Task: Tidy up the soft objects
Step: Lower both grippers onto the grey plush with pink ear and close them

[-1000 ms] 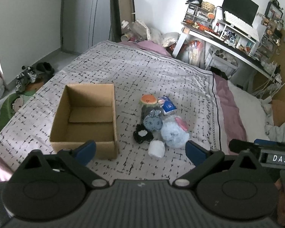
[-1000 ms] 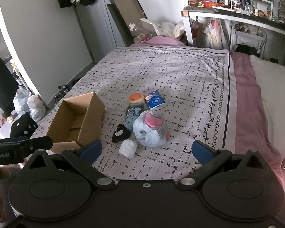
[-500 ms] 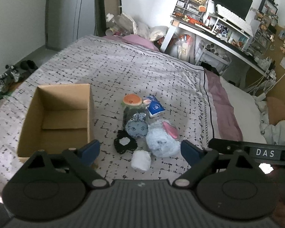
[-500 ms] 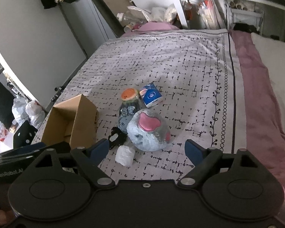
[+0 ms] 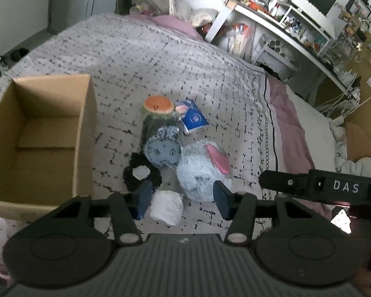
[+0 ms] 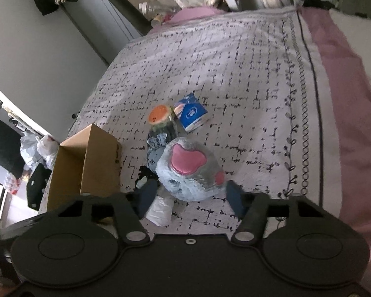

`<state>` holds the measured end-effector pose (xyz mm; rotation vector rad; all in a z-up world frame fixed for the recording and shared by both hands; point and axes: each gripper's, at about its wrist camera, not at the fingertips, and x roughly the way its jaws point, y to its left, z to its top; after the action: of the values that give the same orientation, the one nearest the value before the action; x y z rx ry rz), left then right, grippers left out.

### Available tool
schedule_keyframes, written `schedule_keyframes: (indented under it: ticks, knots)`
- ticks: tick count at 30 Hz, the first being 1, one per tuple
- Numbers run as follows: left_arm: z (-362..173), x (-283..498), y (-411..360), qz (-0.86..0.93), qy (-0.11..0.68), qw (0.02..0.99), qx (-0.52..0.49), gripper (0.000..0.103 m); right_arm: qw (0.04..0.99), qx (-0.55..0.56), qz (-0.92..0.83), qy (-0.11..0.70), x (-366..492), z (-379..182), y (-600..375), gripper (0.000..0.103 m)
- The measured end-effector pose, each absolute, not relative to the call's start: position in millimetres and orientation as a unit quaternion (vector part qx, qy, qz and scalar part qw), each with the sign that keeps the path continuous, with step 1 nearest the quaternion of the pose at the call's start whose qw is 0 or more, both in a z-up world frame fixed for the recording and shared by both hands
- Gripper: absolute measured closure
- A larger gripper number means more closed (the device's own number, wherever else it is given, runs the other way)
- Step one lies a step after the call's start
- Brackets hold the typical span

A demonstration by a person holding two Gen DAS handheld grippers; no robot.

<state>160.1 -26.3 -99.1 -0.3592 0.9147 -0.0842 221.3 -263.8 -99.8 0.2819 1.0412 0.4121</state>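
A pile of soft things lies on the patterned bedspread: a big pale blue plush [image 5: 200, 170] [image 6: 188, 170] with pink ears, a smaller blue plush face [image 5: 163, 151], a black knit piece [image 5: 141, 175], a white soft roll [image 5: 167, 206] [image 6: 159, 210], an orange-topped plush [image 5: 157, 105] [image 6: 159, 115] and a blue tissue pack [image 5: 194, 120] [image 6: 191, 115]. An open cardboard box [image 5: 37, 133] [image 6: 86, 170] stands left of the pile. My left gripper [image 5: 181, 201] is open, its jaws either side of the white roll. My right gripper [image 6: 189, 196] is open, jaws either side of the big blue plush.
The bed [image 5: 160, 57] has a pink sheet edge [image 6: 346, 99] on the right. A cluttered white desk [image 5: 296, 24] with a monitor stands behind it. Bags [image 6: 37, 148] lie on the floor at the left. The right gripper's body [image 5: 334, 185] shows in the left wrist view.
Both grippers have moved down and forward toward the pile. The objects appear larger and now sit between the open jaws. Nothing has been taken hold of.
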Motion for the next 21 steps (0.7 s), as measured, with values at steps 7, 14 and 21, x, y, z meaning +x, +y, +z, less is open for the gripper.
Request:
schedule_keyframes:
  ticks: [7,14,21]
  knots:
    - [-126,184,-34,-0.048,0.457,0.87,-0.177,0.056,0.819,0.151,0.198,0.517,241,-118,-263,0.053]
    - [-152,213,-40,-0.051,0.484,0.855,-0.181,0.057,0.806,0.174,0.204,0.528,256,-132,-268,0.053]
    - [-163,239,-43,-0.051,0.495,0.847,-0.187,0.061,0.785,0.213,0.205,0.544,281,-151,-277,0.053]
